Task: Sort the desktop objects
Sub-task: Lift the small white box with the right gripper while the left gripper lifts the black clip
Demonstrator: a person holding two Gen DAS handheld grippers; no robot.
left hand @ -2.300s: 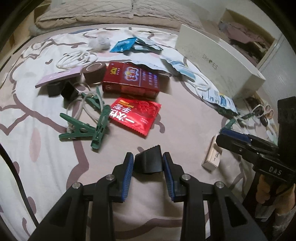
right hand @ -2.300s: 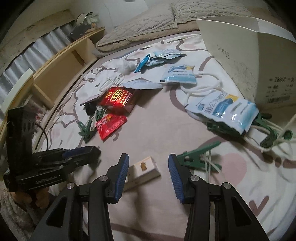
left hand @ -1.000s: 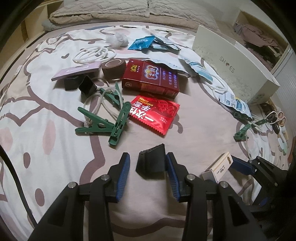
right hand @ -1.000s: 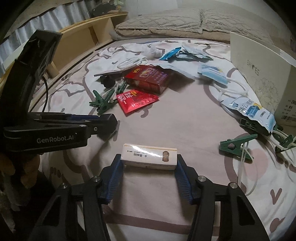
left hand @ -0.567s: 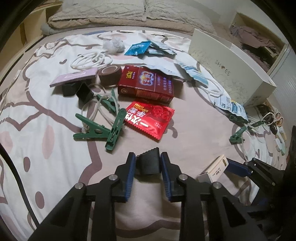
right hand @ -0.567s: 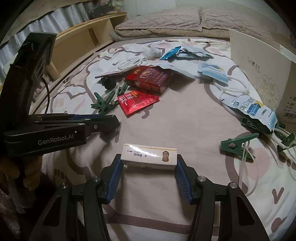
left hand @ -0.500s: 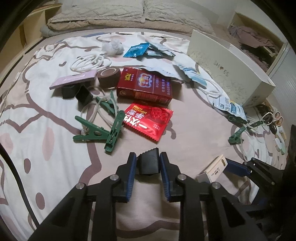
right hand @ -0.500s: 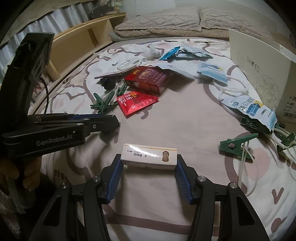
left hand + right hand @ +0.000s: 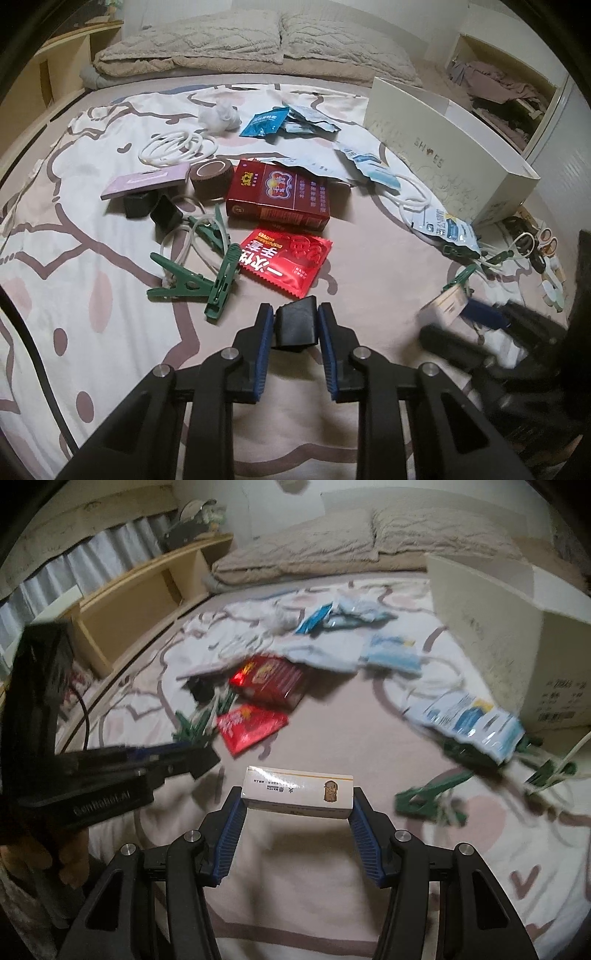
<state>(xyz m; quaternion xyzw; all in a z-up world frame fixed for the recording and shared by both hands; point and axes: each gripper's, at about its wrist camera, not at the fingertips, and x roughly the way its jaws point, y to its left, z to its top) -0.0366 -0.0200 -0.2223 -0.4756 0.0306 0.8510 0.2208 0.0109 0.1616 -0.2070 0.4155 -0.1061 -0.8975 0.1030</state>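
My left gripper [image 9: 296,317] is shut on a small black block [image 9: 296,325] just above the patterned bedspread, in front of the red glove packet [image 9: 286,263]. In the right wrist view my right gripper [image 9: 297,796] is shut on a white matchbox [image 9: 297,792], gripped end to end and lifted off the bed. From the left wrist view that matchbox [image 9: 445,307] shows blurred at the right. The left gripper [image 9: 192,758] reaches in from the left of the right wrist view. Green clothes pegs [image 9: 199,275], a red carton [image 9: 279,197] and a brown tape roll [image 9: 211,178] lie beyond.
A tall white shoe box [image 9: 448,168] stands at the right. Blue and white sachets [image 9: 275,123], a white cable coil [image 9: 177,149], a purple card [image 9: 146,181] and two more black blocks [image 9: 151,208] are scattered farther back. Pillows [image 9: 255,44] line the far edge; a wooden shelf [image 9: 142,602] runs along the left.
The left jaws closed onto the black block. The right gripper lifted the matchbox upward; its view is now blurred by motion.
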